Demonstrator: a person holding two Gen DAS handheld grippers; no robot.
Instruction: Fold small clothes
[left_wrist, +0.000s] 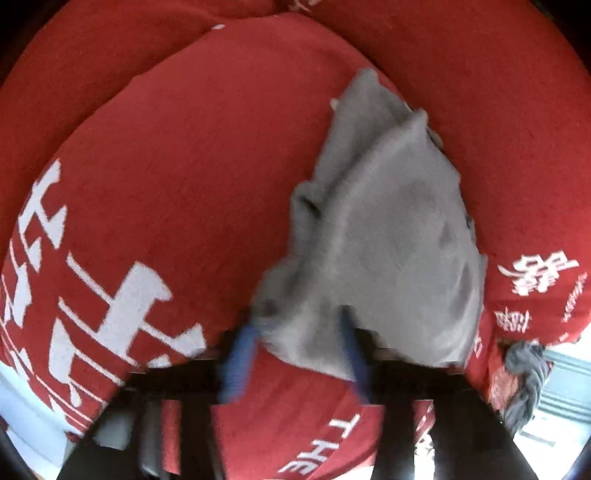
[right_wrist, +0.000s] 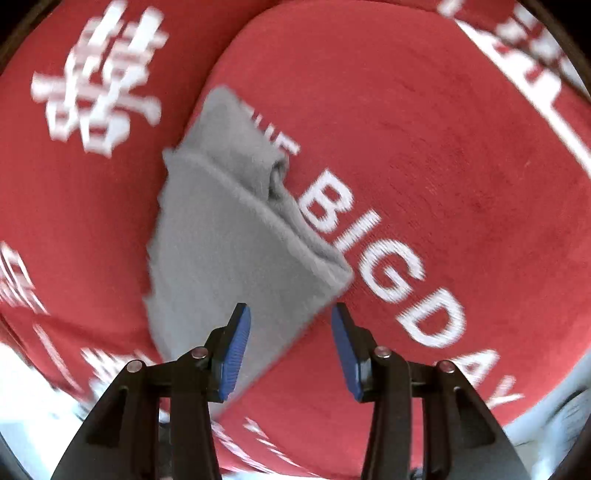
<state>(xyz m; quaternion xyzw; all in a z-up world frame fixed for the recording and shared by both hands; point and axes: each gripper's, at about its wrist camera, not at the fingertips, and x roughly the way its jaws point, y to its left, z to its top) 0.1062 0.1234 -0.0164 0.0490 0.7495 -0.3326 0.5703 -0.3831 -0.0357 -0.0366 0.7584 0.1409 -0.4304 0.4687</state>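
A small grey cloth (left_wrist: 388, 229) lies crumpled and partly folded on a red mat (left_wrist: 184, 166) with white lettering. My left gripper (left_wrist: 295, 325) is open, its blue pads (left_wrist: 240, 354) on either side of the cloth's near edge, which lies between them. In the right wrist view the same grey cloth (right_wrist: 229, 236) lies on the red mat (right_wrist: 443, 147) beside the words "BIG DAY". My right gripper (right_wrist: 290, 314) is open just above the cloth's near corner, holding nothing.
A dark grey bundle of fabric (left_wrist: 524, 376) hangs at the mat's right edge in the left wrist view. A pale floor or surface (left_wrist: 22, 398) shows beyond the mat's near edges. The views are motion-blurred.
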